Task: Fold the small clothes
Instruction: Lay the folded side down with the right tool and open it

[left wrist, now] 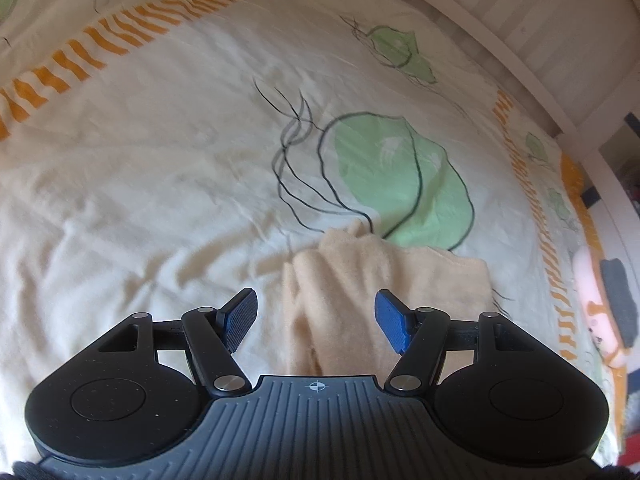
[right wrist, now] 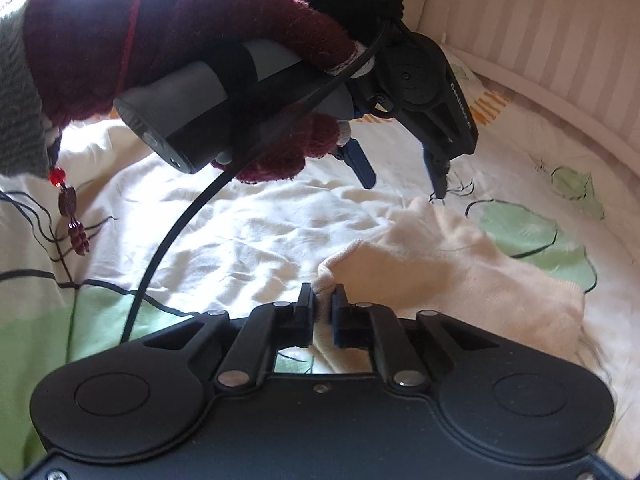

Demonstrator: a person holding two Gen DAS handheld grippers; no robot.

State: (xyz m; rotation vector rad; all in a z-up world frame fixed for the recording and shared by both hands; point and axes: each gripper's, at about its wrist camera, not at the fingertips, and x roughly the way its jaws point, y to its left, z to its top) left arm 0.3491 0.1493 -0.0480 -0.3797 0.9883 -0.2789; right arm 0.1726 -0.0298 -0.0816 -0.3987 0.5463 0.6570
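Note:
A small cream fleece garment point(left wrist: 384, 276) lies partly folded on the bed sheet point(left wrist: 160, 160). My left gripper point(left wrist: 316, 320) is open above its near end, blue pads wide apart, holding nothing. In the right wrist view my right gripper point(right wrist: 323, 300) is shut on a fold at the near edge of the garment point(right wrist: 440, 264). The left gripper point(right wrist: 400, 174) also shows there, held by a hand in a maroon glove point(right wrist: 160, 32), hovering open above the garment's far end.
The cream sheet has green leaf prints point(left wrist: 404, 176) and orange striped borders point(left wrist: 120, 36). A white striped bed rail point(left wrist: 540, 20) runs along the far right. A pink soft toy point(left wrist: 596, 304) lies at the right edge. A black cable point(right wrist: 168, 248) hangs from the left gripper.

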